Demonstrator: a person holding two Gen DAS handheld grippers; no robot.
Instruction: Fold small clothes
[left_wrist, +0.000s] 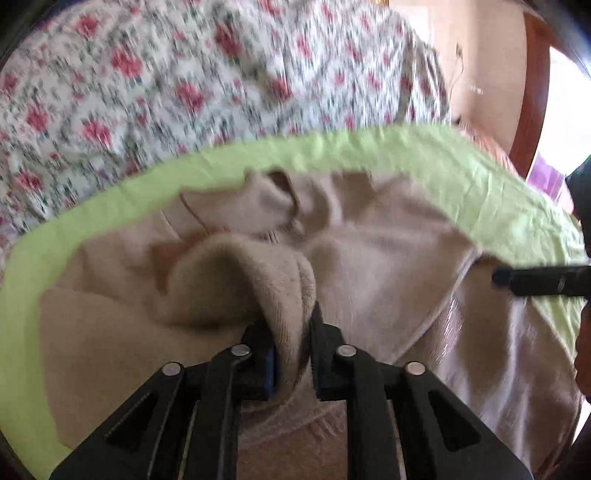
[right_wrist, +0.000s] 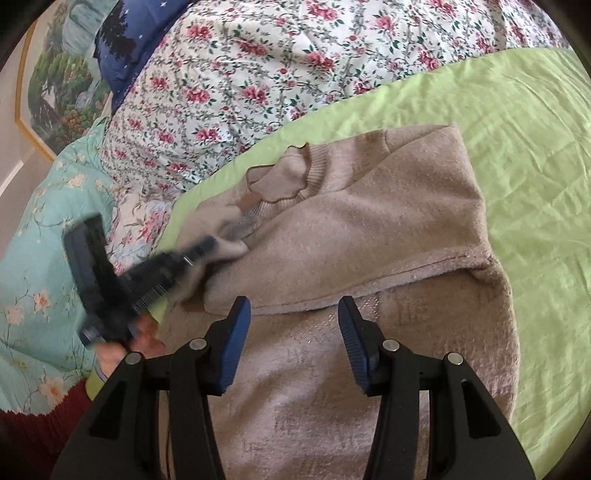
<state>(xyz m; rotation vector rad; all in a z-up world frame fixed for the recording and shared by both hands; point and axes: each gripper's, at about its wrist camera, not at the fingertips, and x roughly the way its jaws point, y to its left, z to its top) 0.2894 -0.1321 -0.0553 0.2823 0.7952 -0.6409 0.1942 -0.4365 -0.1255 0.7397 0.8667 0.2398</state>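
One beige fleece sweater (right_wrist: 369, 229) lies on one lime-green sheet (right_wrist: 517, 147). One rose-patterned quilt (right_wrist: 258, 74), one turquoise floral blanket (right_wrist: 37, 258), one navy starred pillow (right_wrist: 125, 33) at eleven o'clock, two black grippers.

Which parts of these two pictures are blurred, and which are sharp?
Left wrist view: the floral quilt is smeared all over, the beige sweater soft. Right wrist view: sweater and green sheet are sharp; only the left gripper is streaked.
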